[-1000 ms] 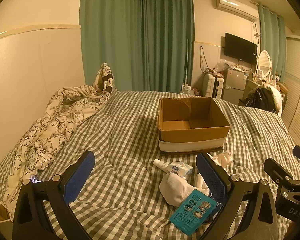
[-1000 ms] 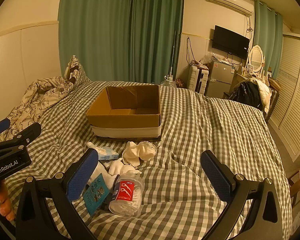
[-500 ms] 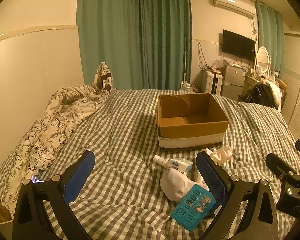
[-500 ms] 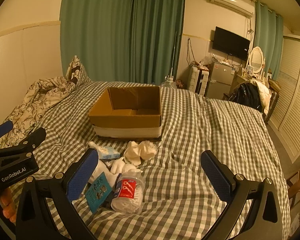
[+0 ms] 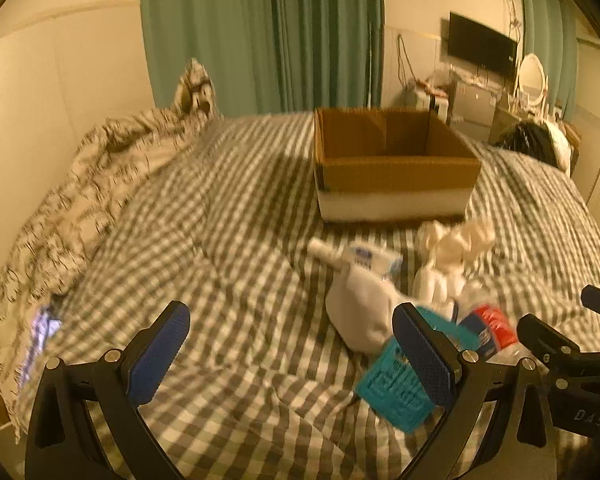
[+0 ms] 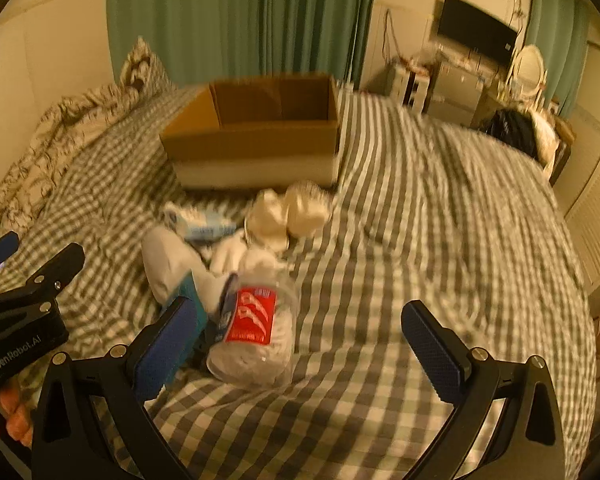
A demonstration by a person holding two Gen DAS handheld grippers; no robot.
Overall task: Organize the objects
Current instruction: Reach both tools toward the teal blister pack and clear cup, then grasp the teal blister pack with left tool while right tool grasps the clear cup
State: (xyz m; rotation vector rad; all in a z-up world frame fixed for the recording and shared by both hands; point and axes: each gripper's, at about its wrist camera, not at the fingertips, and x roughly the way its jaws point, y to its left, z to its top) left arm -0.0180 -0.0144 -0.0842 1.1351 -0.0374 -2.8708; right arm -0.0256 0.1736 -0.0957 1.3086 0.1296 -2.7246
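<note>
An open cardboard box (image 5: 392, 168) (image 6: 256, 144) stands on the checked bed. In front of it lies a pile: a clear jar with a red label (image 6: 254, 328) (image 5: 490, 332), a teal packet (image 5: 400, 384) (image 6: 190, 292), white socks (image 5: 360, 312) (image 6: 168, 260), a cream sock bundle (image 5: 456, 240) (image 6: 292, 212) and a white-blue tube (image 5: 356, 258) (image 6: 200, 224). My left gripper (image 5: 296, 356) is open and empty, left of the pile. My right gripper (image 6: 300, 344) is open and empty, with the jar just inside its left finger.
A rumpled floral duvet (image 5: 80, 208) lies along the bed's left side by the wall. A lit phone (image 5: 40, 336) lies at the bed's left edge. Green curtains (image 5: 260, 36), a TV (image 5: 482, 46) and dresser clutter stand beyond the bed.
Both grippers have moved forward and down toward the pile, which looks larger and closer. The jar now sits just inside the right gripper's left finger. The jaws stay open.
</note>
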